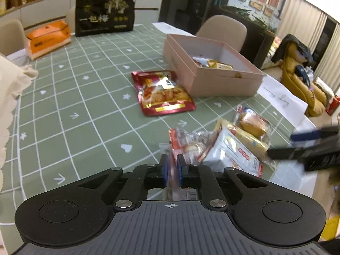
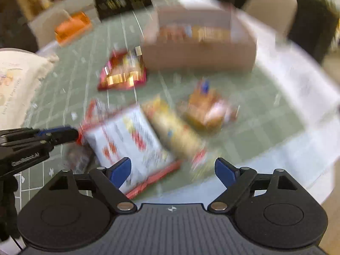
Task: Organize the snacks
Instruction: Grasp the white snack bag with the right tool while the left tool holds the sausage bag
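My left gripper (image 1: 172,163) is shut on the edge of a clear red-trimmed snack packet (image 1: 187,142) at the near side of a snack pile. The pile holds a white packet (image 1: 231,150), a yellow packet (image 1: 250,140) and a bun packet (image 1: 252,123). A red chips bag (image 1: 162,92) lies beside the pink box (image 1: 212,80), which holds some snacks. My right gripper (image 2: 173,170) is open and empty above the white packet (image 2: 127,136); that view is blurred. The left gripper (image 2: 63,135) shows at its left edge.
A black bag (image 1: 105,14) and an orange tissue box (image 1: 48,37) stand at the table's far side. A cream cloth bag (image 1: 10,89) lies at left. White papers (image 1: 282,97) lie near the right table edge. Chairs stand behind.
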{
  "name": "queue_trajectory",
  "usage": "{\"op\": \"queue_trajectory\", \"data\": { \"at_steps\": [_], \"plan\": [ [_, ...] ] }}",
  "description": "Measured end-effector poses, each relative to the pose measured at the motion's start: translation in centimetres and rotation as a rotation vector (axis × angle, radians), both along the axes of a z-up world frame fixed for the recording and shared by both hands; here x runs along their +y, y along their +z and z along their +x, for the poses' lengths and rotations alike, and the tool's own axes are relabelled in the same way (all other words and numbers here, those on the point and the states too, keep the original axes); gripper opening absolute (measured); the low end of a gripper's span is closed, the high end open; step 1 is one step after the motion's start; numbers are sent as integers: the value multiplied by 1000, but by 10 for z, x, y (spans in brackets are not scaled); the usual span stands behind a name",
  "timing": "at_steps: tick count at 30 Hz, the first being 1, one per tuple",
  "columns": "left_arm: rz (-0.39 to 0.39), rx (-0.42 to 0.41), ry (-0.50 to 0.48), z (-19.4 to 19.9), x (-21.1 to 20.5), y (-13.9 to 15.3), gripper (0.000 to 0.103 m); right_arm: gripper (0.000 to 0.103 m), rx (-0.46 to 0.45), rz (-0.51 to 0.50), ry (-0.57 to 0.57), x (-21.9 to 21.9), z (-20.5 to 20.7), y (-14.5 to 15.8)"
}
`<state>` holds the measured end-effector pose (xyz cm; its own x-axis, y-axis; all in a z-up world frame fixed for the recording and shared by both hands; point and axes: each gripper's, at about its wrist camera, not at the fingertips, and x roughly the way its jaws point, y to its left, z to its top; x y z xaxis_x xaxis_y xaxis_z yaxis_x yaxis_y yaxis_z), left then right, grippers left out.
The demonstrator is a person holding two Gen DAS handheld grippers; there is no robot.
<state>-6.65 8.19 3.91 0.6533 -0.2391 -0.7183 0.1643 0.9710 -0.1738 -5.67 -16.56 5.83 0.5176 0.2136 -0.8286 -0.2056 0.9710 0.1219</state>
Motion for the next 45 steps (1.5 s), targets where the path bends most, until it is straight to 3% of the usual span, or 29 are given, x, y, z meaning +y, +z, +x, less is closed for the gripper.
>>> {"op": "queue_trajectory", "data": {
  "at_steps": [3,6,7,9,14,24,27,30,33,36,38,42,45],
  "plan": [
    [33,4,62,4,-1,-3,13,87,-63,-31,89,-13,16,16],
    [-80,160,154,16,11,-11,17,87,-77,-102,153,-18,40,14],
    [-81,175,177,14,12,-10,17,87,-77,-101,167,-19,45,12],
    [8,140,198,6,6,-3,17,87,-55,-86,201,-16,54,9],
    [54,149,159,0,-2,-1,15,87,-62,-110,190,2,56,0],
    [100,131,63,-16,-1,-1,12,87,-97,-79,84,7,6,3],
    [100,123,55,-20,0,2,12,87,-100,-75,142,20,-9,2],
    [122,109,65,-27,2,4,11,87,-125,-106,272,42,-23,-2],
    [62,116,90,-28,12,5,11,87,-120,-130,335,63,-21,-14],
    [-178,144,107,-23,39,2,14,87,-97,-153,342,75,-4,-25],
    [-268,169,133,-19,53,-1,16,87,-92,-173,331,75,8,-30],
    [-311,203,141,-12,57,-5,18,87,-81,-161,277,58,24,-38],
    [-264,204,129,-8,46,-4,19,87,-61,-108,221,39,34,-41]
  ]
}}
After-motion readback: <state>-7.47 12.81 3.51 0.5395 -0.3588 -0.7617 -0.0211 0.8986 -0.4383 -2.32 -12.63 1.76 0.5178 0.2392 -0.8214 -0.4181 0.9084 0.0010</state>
